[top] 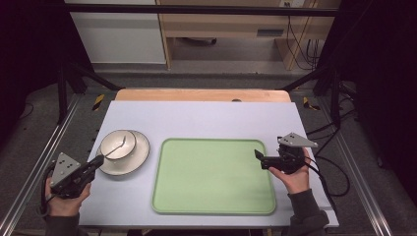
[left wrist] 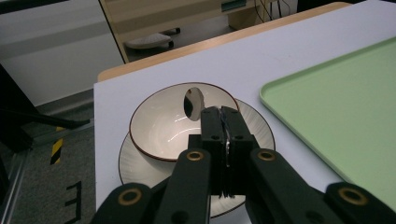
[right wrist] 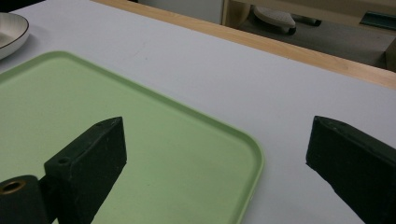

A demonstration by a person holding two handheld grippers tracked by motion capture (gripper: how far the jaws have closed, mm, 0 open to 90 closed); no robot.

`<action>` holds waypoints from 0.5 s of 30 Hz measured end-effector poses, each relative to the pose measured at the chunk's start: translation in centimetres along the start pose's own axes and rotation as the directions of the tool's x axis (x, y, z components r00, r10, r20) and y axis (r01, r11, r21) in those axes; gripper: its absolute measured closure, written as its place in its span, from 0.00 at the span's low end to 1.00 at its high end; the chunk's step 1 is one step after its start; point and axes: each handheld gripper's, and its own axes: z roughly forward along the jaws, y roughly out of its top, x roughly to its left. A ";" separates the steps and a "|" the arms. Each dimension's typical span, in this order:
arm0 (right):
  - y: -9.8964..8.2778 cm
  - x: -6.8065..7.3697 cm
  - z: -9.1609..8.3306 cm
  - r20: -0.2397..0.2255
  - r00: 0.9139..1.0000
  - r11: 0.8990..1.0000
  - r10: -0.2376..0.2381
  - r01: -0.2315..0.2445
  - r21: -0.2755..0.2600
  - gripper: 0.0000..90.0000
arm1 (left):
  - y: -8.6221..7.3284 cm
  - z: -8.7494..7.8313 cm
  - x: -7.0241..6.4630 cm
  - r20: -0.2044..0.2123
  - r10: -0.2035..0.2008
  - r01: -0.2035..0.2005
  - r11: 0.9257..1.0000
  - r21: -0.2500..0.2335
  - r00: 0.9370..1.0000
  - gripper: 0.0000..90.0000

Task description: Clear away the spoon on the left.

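Left of the green tray (top: 214,177), the left gripper (top: 97,161) has its jaws pressed together on the handle of a spoon (left wrist: 192,102), whose head rests inside the bowl (left wrist: 161,133). The bowl sits on a plate (top: 140,157), just beside the tray's left edge on the pale table (top: 206,118). At the tray's right edge, the right gripper (right wrist: 215,144) hangs with jaws spread wide, holding nothing.
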 end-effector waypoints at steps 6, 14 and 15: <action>0.0 0.0 0.0 -0.001 1.000 1.000 0.004 -0.004 -0.002 0.06 | 0.4 -0.4 -0.2 -0.005 0.013 -0.013 1.000 -0.018 1.000 0.99; 0.0 0.0 0.0 -0.002 1.000 1.000 0.005 -0.005 -0.001 0.06 | 0.8 -1.0 -0.4 -0.011 0.014 -0.015 0.999 -0.048 1.000 0.99; 0.0 0.0 0.0 -0.002 1.000 1.000 0.005 -0.005 -0.001 0.06 | 0.8 -1.1 -0.4 -0.010 0.016 -0.016 0.999 -0.050 1.000 0.99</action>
